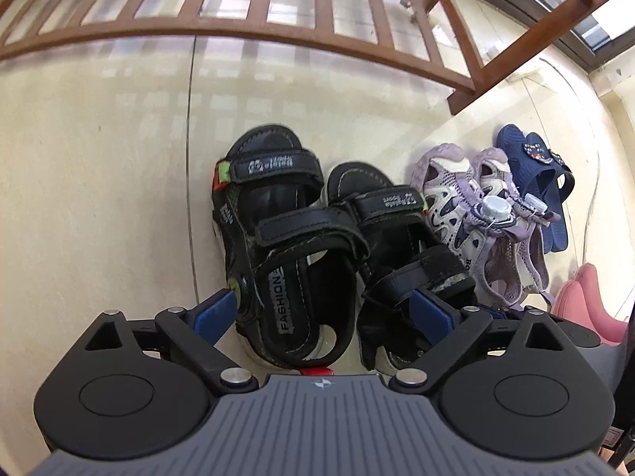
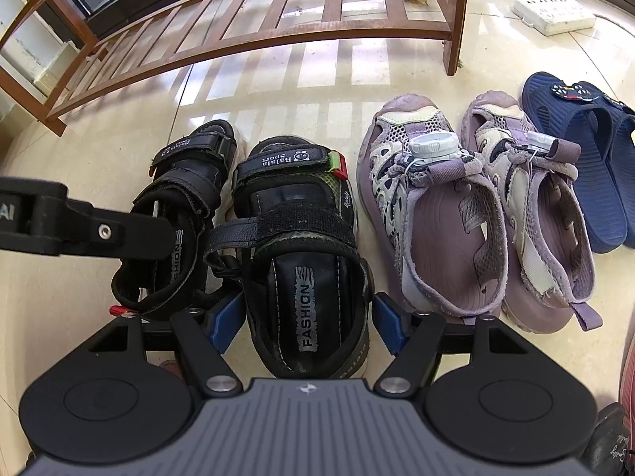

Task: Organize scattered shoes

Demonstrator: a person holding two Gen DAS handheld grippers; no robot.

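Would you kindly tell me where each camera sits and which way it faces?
Left wrist: on the left tool, looking steeply down at the black sandals; its blue fingers show.
Right wrist: on the right tool, straddling one black sandal; the left tool's arm intrudes.
Shared: sandals, purple shoes, navy slippers, wooden rack.

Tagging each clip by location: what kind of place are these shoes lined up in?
Probably a home entryway or a spot beside a balcony door. Children's shoes, black sandals and purple sandals, sit in a row on a glossy tiled floor before a low wooden shoe rack.
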